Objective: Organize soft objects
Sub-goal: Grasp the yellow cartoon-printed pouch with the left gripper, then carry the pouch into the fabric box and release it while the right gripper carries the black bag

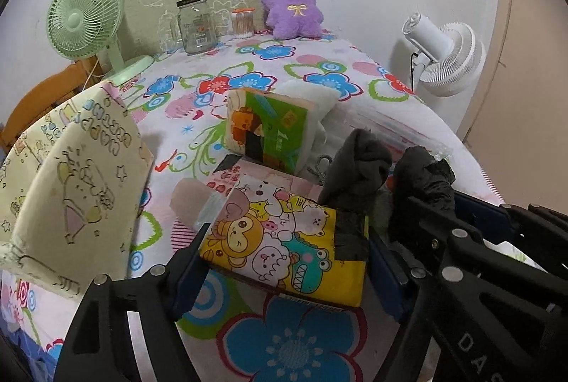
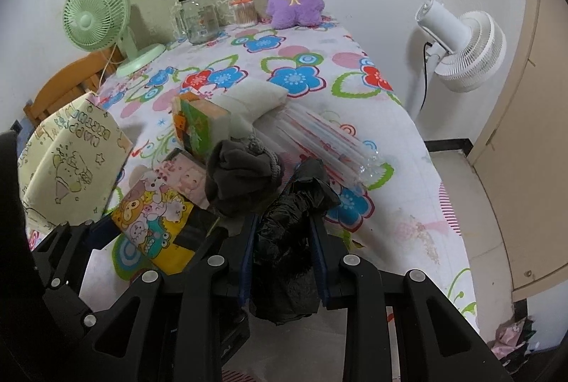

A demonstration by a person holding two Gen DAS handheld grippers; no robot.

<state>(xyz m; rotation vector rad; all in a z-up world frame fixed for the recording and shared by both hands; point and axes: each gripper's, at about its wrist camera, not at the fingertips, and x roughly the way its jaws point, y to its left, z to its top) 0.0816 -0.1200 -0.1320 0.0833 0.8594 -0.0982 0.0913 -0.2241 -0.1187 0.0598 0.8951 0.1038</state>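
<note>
Straddling the yellow cartoon tissue pack [image 1: 284, 240], the left gripper [image 1: 284, 261] stands released, its jaws not visibly pressing; a skewed squeeze could twist the soft pack loose. The right gripper [image 2: 284, 257] is clenched on a crumpled black plastic bag [image 2: 287, 233] just beside it. The grey sock [image 1: 358, 165] and green tissue pack [image 1: 266, 130] crowd behind.
</note>
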